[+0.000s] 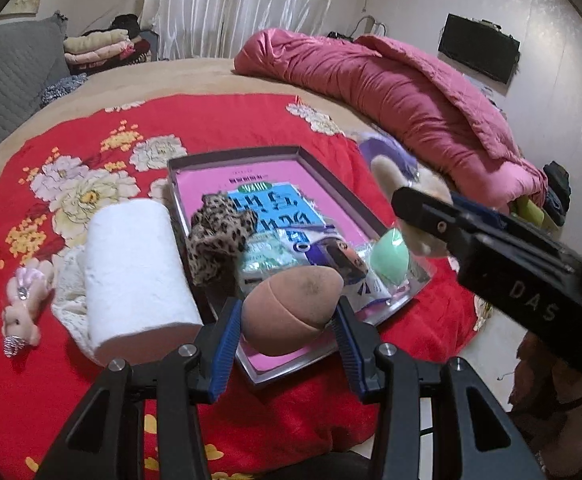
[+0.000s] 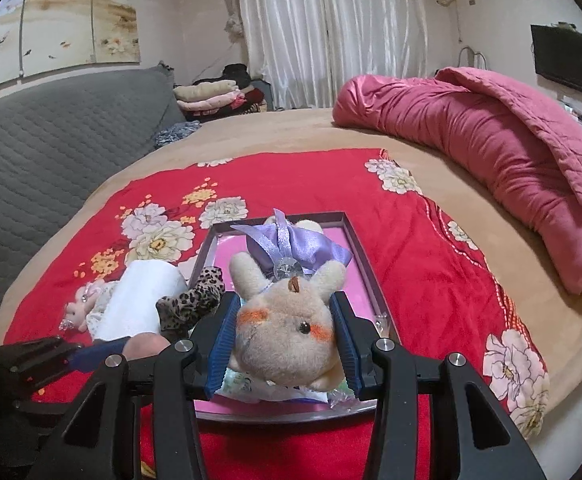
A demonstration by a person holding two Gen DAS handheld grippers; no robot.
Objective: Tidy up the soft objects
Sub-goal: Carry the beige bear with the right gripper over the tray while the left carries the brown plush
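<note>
Two hand-held grippers over a shallow grey rectangular tray with a pink liner [image 1: 179, 184], which serves as the landmark on a red floral bedspread [image 1: 71, 152].

The left gripper [image 1: 287, 332] is seen part-open, its blue ribbed pads pressed on both sides of a tan egg-shaped makeup sponge [image 1: 291, 312]. The sponge is held above the near corner of the tray, its long axis lying across the jaws with the pointed end toward the right pad.

The right gripper [image 2: 285, 344] is likewise part-open and clamped on the head of a beige plush rabbit in a lilac satin dress [image 2: 287, 332]. The rabbit's body runs away from the jaws, along the tray's length, and hangs over the tray interior.

Both carried items therefore lie directly over the tray; a lowering and release is judged to be the step in hand, the left gripper being nearer the tray's near corner.

Inside the tray a leopard-print scrunchie [image 1: 217, 236], a mint-green sponge [image 1: 391, 256] and printed packets are visible. Left of the tray lie a white paper roll [image 1: 135, 272] and a small pink plush toy [image 1: 25, 304].
</note>
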